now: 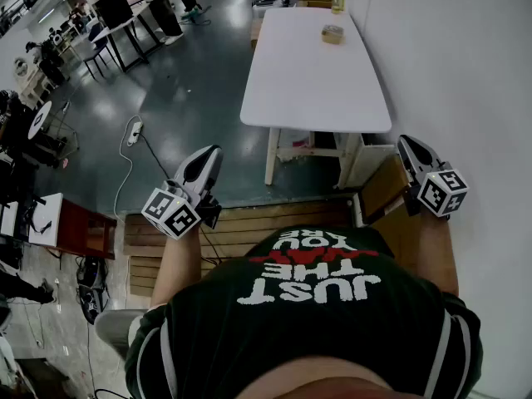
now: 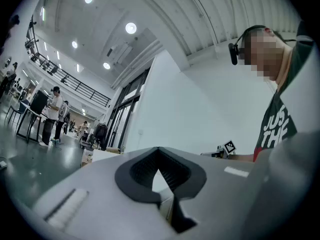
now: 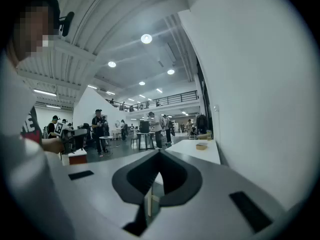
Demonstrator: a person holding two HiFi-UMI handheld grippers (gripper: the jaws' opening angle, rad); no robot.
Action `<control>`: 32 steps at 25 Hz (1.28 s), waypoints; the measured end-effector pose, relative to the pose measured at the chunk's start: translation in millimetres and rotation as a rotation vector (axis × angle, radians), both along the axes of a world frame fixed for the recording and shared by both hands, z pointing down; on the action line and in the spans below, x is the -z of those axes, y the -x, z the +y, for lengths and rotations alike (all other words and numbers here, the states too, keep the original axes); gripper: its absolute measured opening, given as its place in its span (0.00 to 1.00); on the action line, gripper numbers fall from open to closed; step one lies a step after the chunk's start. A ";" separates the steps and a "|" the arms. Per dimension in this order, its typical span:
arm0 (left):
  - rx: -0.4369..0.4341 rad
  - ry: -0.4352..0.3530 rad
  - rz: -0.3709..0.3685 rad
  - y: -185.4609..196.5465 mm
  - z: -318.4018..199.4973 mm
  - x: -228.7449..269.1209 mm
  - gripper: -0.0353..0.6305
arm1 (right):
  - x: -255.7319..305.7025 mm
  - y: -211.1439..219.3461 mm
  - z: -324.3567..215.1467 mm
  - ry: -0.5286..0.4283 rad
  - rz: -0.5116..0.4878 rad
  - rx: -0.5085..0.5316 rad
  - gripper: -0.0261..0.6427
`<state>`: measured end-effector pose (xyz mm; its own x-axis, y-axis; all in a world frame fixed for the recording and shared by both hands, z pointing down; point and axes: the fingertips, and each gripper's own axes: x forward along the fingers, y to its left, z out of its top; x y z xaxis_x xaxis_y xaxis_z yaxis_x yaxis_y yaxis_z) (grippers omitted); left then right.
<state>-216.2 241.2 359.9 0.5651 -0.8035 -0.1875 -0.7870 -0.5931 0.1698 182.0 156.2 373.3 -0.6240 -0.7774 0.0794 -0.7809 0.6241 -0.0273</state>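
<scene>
My left gripper hangs in the air at the left, over the dark floor, its jaws closed together with nothing between them. My right gripper is held close to the white wall, jaws also together and empty. Both point toward a white table a step ahead. On the table's far end lie a small tan roll and a jar. In the left gripper view the left gripper is shut. In the right gripper view the right gripper is shut, with the table beyond it.
A wooden pallet lies under the person. A cardboard box leans by the wall at the right. A cable with a power strip runs over the floor at the left. Black tables and people stand farther back.
</scene>
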 end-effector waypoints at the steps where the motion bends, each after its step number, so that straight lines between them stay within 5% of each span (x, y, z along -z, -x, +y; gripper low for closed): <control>1: 0.000 0.001 -0.001 0.1 0.2 -0.8 0.06 | -1.1 0.1 0.2 0.001 0.000 0.000 0.05; 21: -0.020 0.007 -0.010 -10.8 -19.2 3.2 0.06 | 0.4 -2.4 -12.5 0.015 -0.010 0.012 0.05; 32: -0.058 0.025 -0.017 -92.0 -59.2 12.5 0.06 | 3.4 -61.4 -26.2 0.013 -0.017 0.017 0.05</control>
<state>-124.1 182.0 347.4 0.6137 -0.7735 -0.1580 -0.7544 -0.6336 0.1718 243.4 130.0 369.9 -0.6385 -0.7656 0.0786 -0.7695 0.6368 -0.0487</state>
